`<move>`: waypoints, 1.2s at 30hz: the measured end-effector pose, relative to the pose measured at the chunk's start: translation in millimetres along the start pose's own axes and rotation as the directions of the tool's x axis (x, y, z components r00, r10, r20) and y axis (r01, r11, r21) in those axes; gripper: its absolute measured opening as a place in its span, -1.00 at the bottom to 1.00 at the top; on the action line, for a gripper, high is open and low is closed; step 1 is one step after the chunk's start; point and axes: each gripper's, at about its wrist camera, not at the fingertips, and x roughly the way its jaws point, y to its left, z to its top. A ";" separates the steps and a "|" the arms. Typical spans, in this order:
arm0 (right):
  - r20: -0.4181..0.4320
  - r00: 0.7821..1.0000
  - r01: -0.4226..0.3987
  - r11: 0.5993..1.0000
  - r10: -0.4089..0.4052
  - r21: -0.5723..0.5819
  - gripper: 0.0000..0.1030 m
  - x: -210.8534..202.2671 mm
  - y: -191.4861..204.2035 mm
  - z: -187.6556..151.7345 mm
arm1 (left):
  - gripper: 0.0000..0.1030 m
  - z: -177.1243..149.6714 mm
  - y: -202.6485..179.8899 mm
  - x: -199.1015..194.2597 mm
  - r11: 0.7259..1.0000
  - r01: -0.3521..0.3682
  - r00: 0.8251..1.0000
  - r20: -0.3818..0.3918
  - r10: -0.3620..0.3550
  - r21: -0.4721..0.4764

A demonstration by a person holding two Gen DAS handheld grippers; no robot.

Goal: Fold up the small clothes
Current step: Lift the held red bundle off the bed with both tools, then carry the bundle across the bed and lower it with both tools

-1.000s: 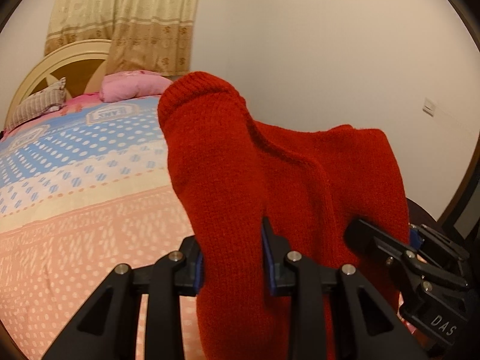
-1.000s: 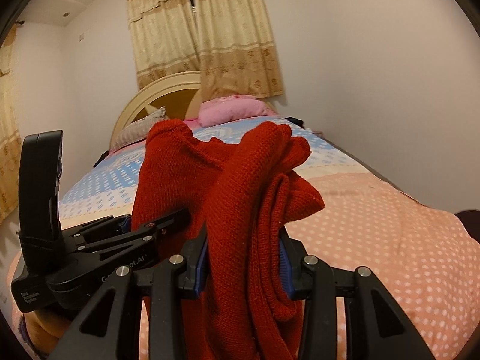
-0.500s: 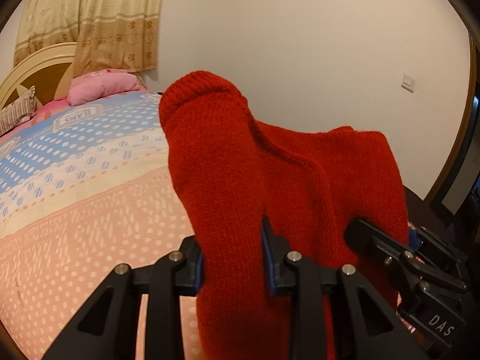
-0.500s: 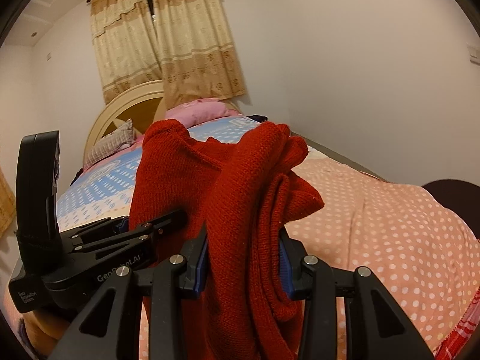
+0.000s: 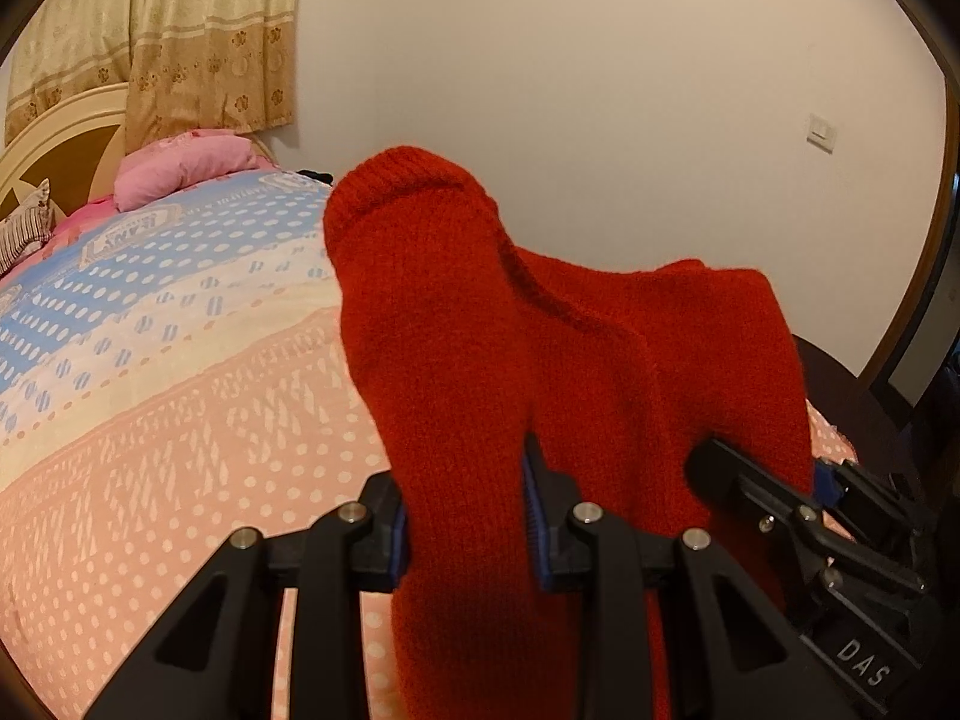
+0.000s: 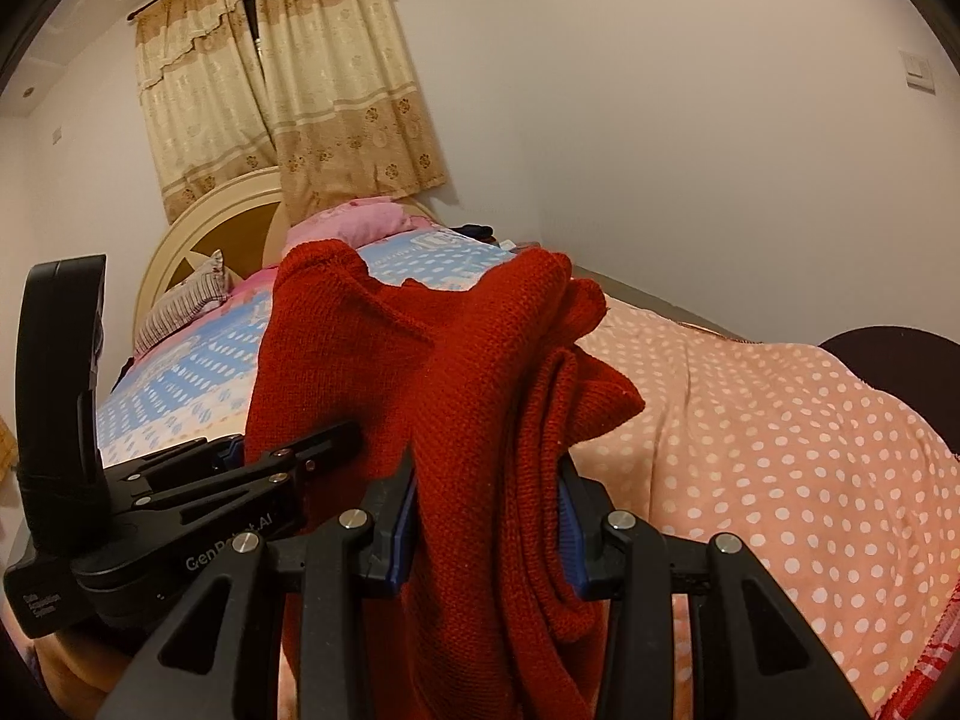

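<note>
A red knitted garment (image 5: pixel 480 360) hangs in the air between my two grippers, above the bed. My left gripper (image 5: pixel 465 516) is shut on one part of it, with a ribbed end standing up over the jaws. My right gripper (image 6: pixel 486 516) is shut on a bunched, layered part of the same garment (image 6: pixel 480 396). Each gripper shows in the other's view: the right one at the lower right of the left wrist view (image 5: pixel 804 516), the left one at the left of the right wrist view (image 6: pixel 240 492). The garment's lower part is hidden below the fingers.
The bed (image 5: pixel 180 396) has a pink dotted and blue patterned cover. A pink pillow (image 5: pixel 186 171) and a striped pillow (image 6: pixel 180 306) lie by the cream headboard (image 6: pixel 204 234). A white wall runs along the bed's right side. A dark round object (image 6: pixel 888 366) sits at right.
Both grippers keep their hold on the red garment. The views have swung a little relative to the room; the garment's shape between them is unchanged.
</note>
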 end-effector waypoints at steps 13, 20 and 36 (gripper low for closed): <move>-0.023 0.999 0.029 1.000 -0.029 0.009 -0.23 30.1 -11.6 7.7 | -0.39 6.8 -13.2 22.7 1.000 -0.013 1.000 -0.022 0.013 -0.001; -0.005 0.999 0.052 0.998 -0.052 -0.044 -0.23 46.1 -14.1 13.1 | -0.39 8.1 -19.0 38.0 0.999 -0.038 0.999 -0.021 0.038 0.002; -0.131 0.988 0.083 0.996 -0.078 0.030 -0.23 111.5 -65.6 -5.5 | -0.39 6.0 -27.9 83.3 0.992 -0.126 0.989 -0.079 0.128 0.021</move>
